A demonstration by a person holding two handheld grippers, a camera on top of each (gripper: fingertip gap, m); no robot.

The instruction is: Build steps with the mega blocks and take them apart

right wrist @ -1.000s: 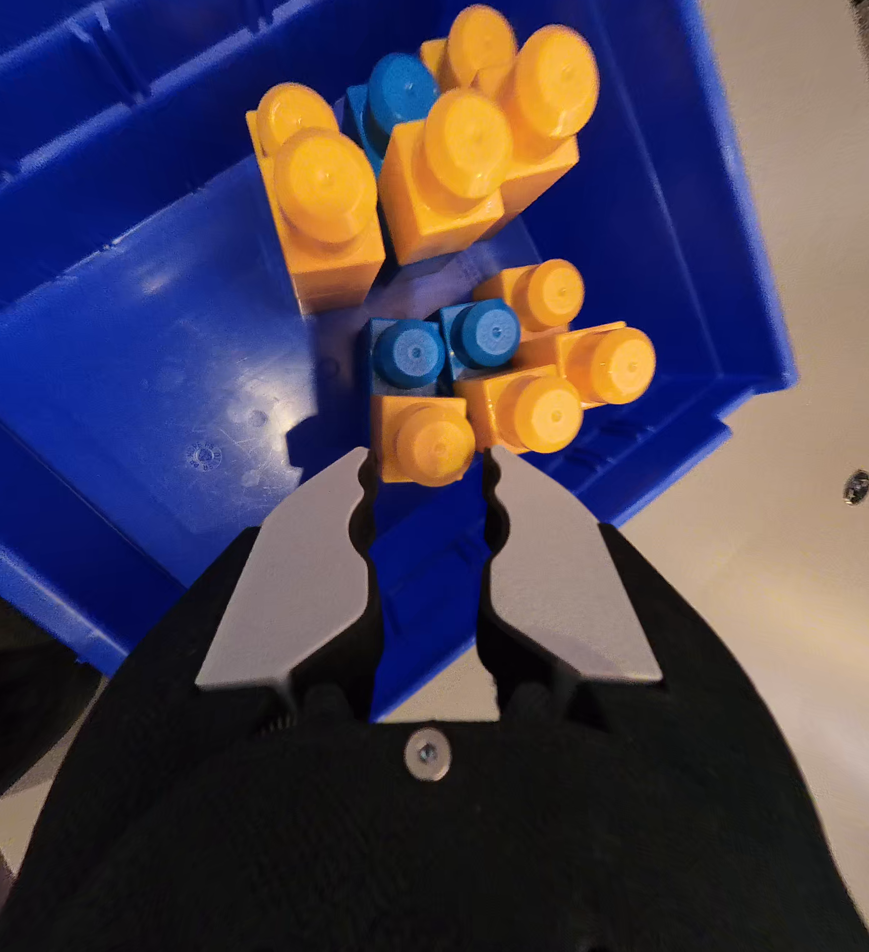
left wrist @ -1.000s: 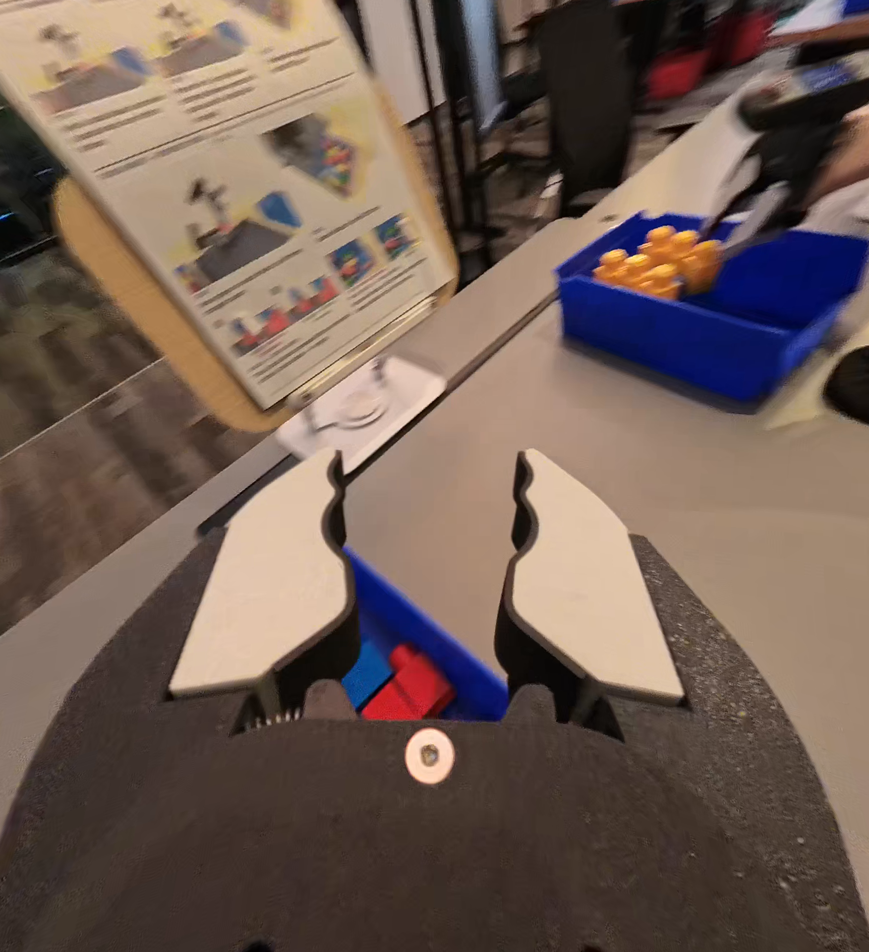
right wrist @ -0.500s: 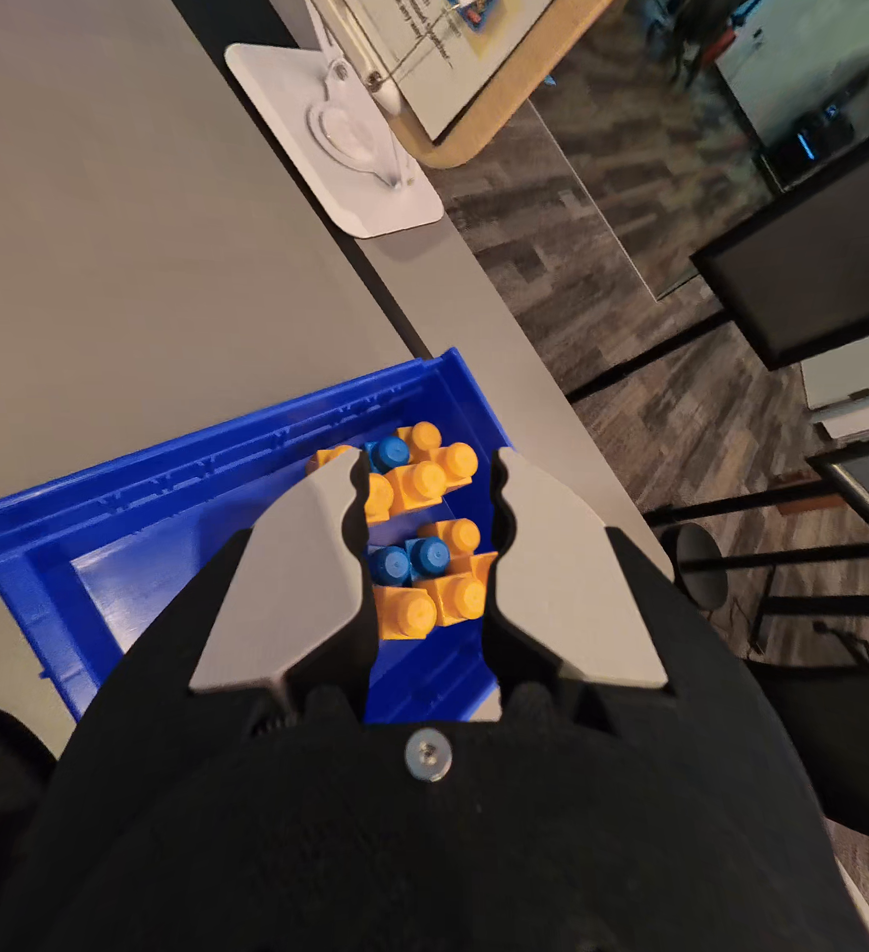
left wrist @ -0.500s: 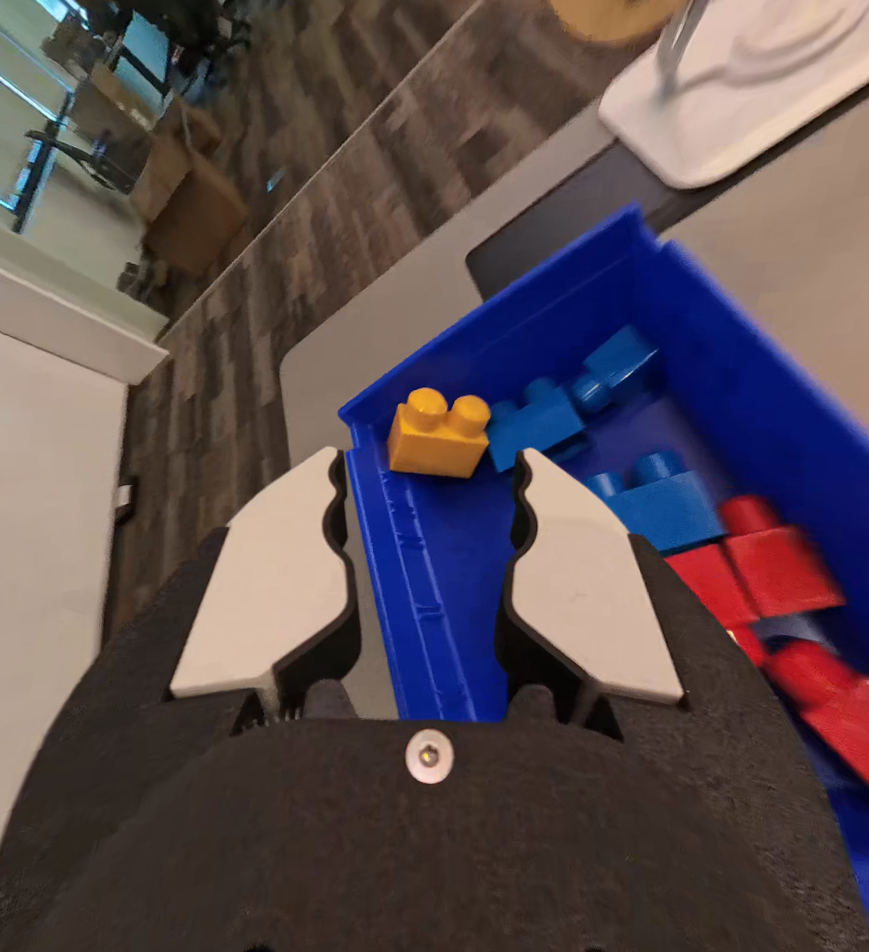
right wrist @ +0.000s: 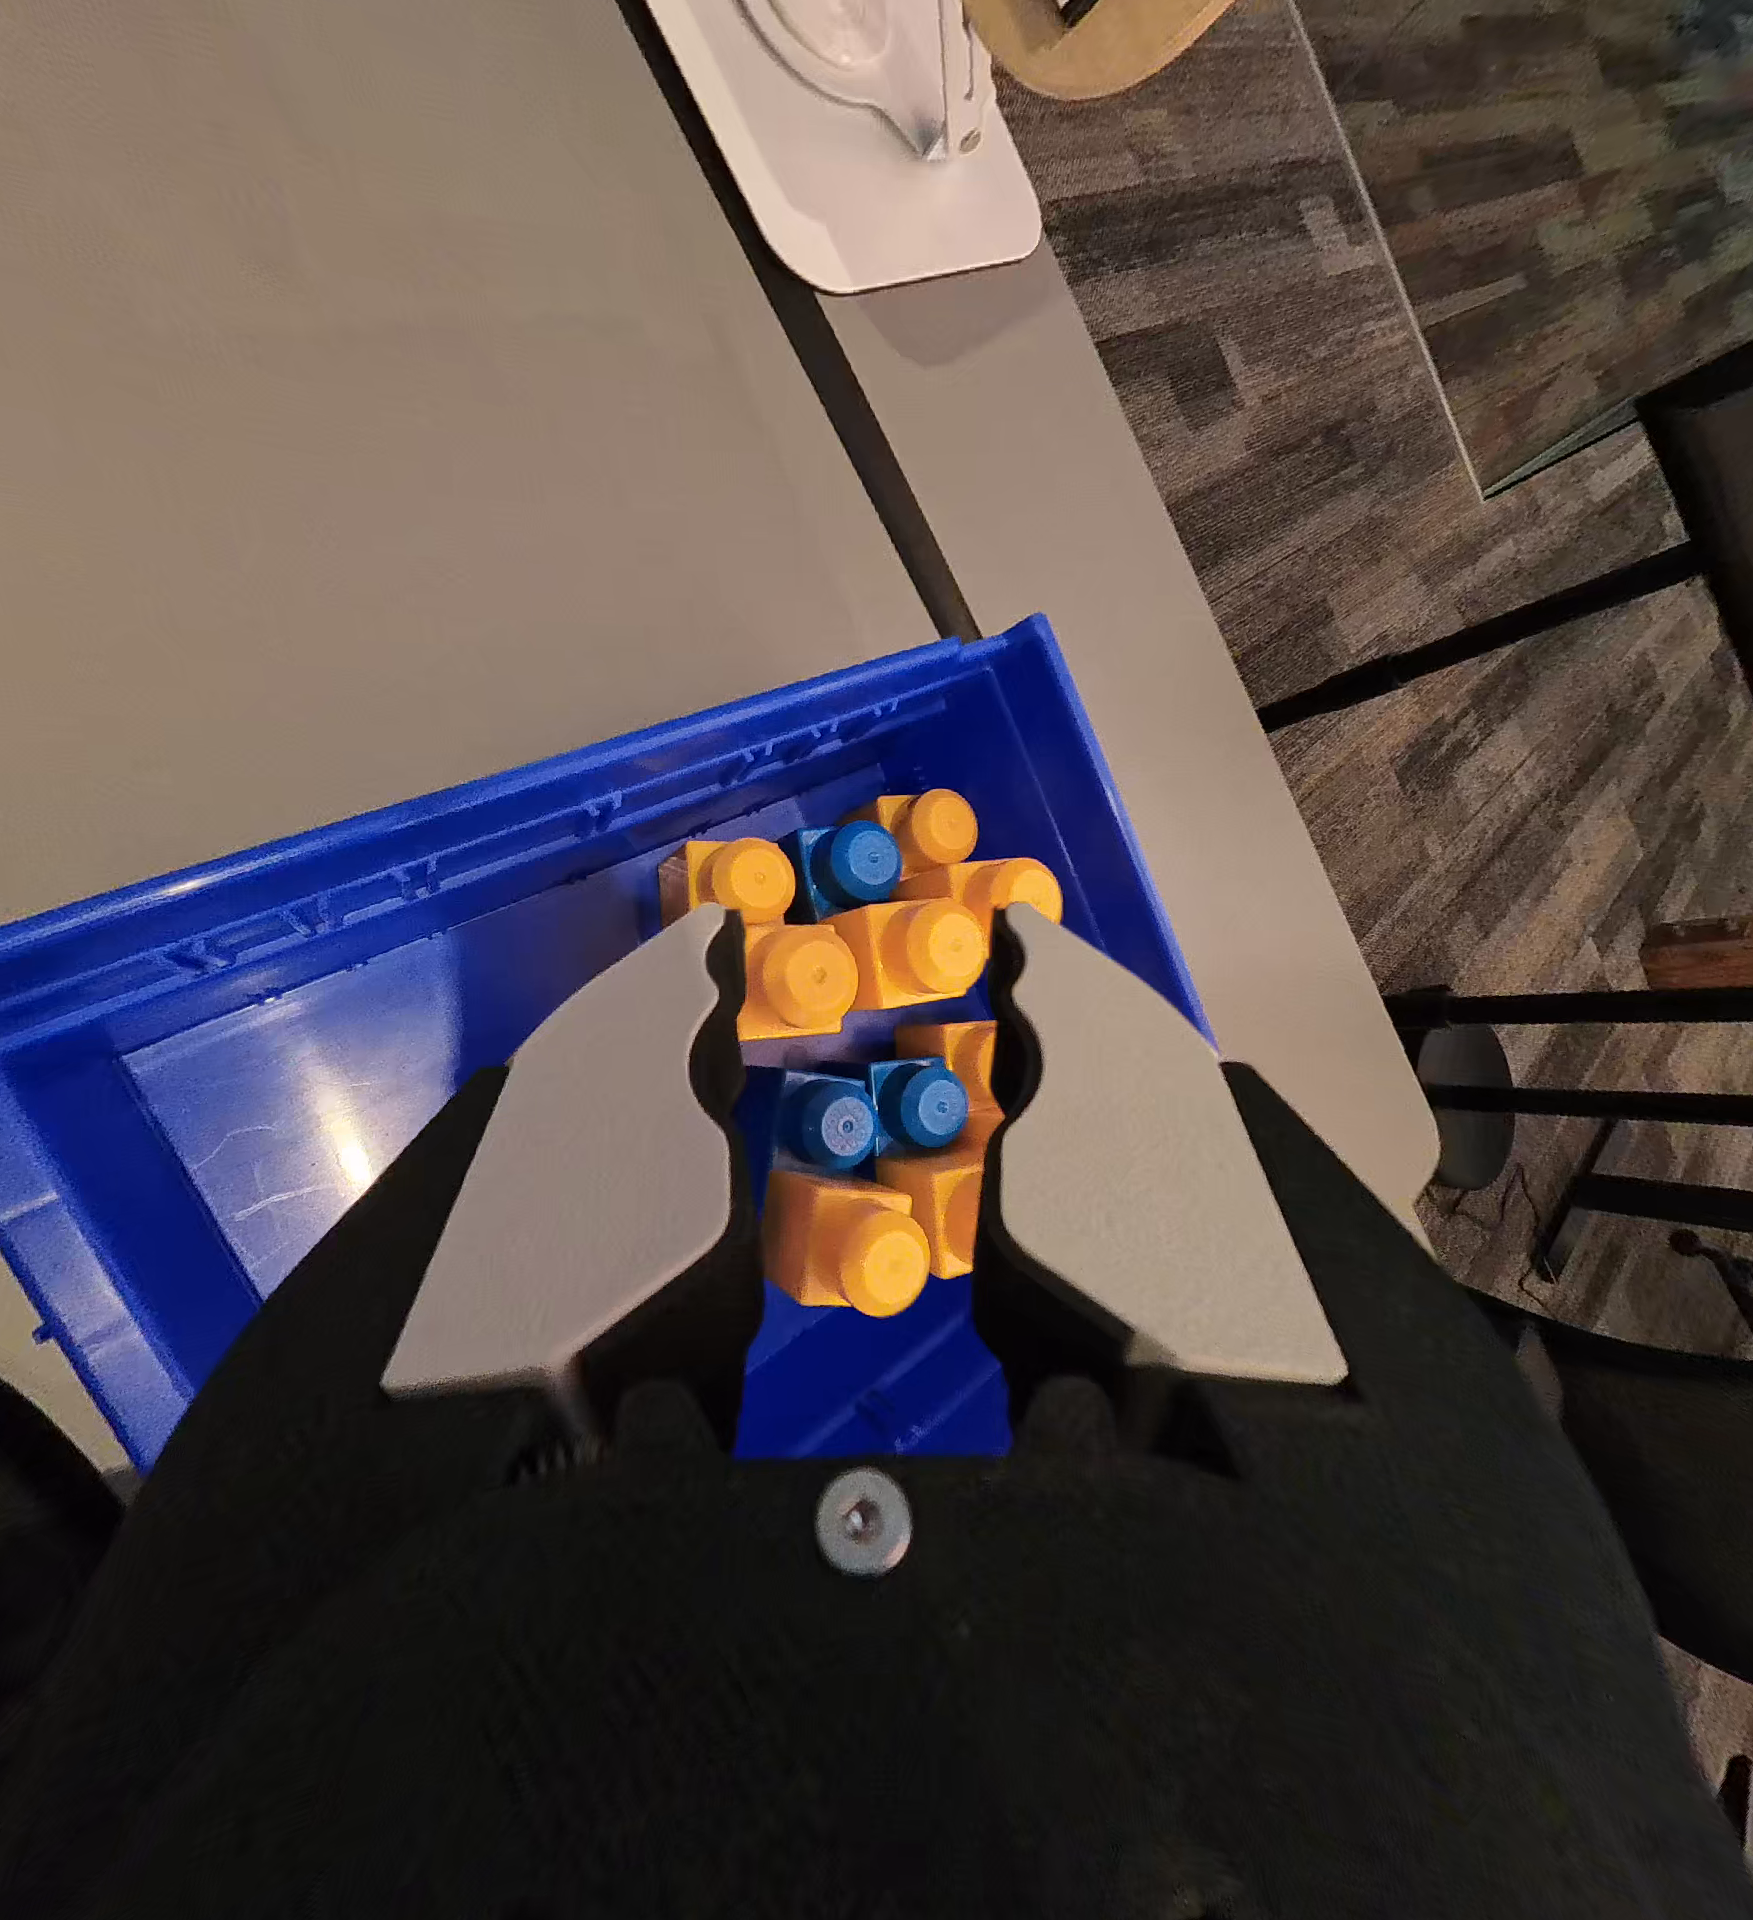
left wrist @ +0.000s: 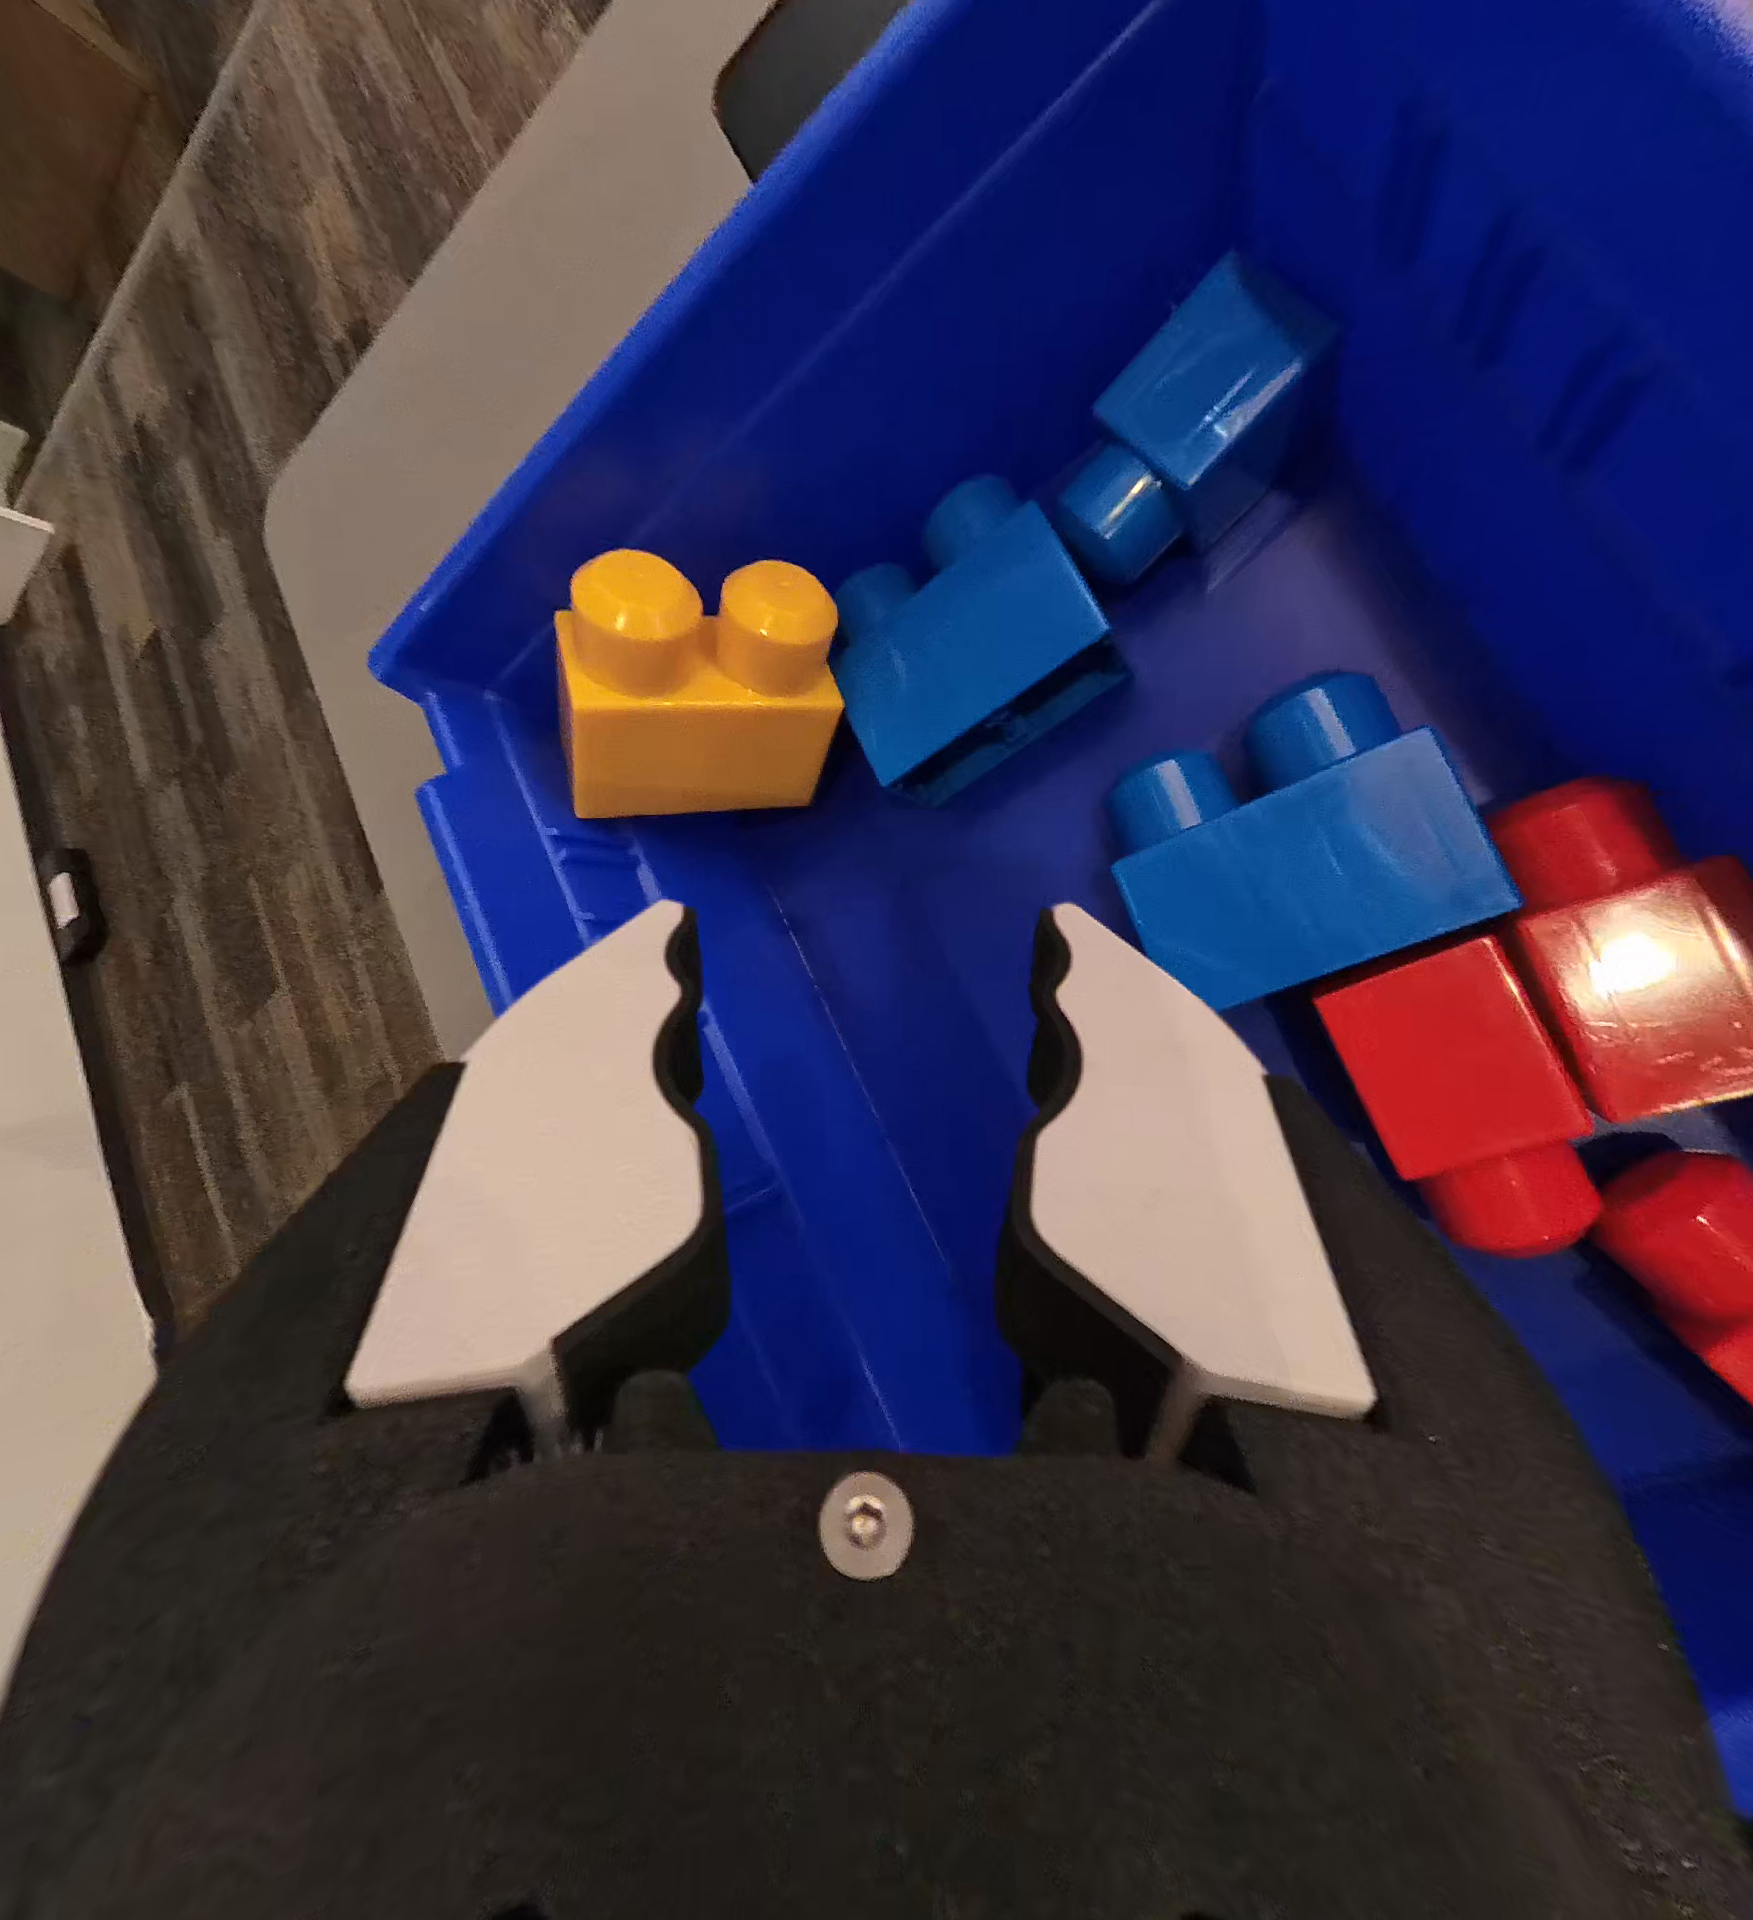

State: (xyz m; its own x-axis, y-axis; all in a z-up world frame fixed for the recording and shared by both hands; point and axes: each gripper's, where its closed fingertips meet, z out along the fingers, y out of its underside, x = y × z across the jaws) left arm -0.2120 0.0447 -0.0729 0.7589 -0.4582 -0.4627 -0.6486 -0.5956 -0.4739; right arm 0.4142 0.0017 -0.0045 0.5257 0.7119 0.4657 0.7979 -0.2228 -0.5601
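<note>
Both grippers stand open and empty. I have the left gripper [left wrist: 864, 920] over one blue bin [left wrist: 955, 260] that holds a yellow block [left wrist: 695, 717], three blue blocks [left wrist: 1308, 862] and red blocks [left wrist: 1578, 1029] cut off at the frame's right edge. I have the right gripper [right wrist: 859, 914] above a second bin [right wrist: 436, 883], where orange and blue blocks [right wrist: 851, 956] sit clustered in the far corner, partly hidden by the fingers [right wrist: 1111, 1143]. Each bin rests on a grey table [right wrist: 332, 416]. A white stand base [right wrist: 882, 156] sits at the table's edge; beyond lies wood-patterned floor [right wrist: 1474, 312]. Dark furniture at right is too cropped to identify.
</note>
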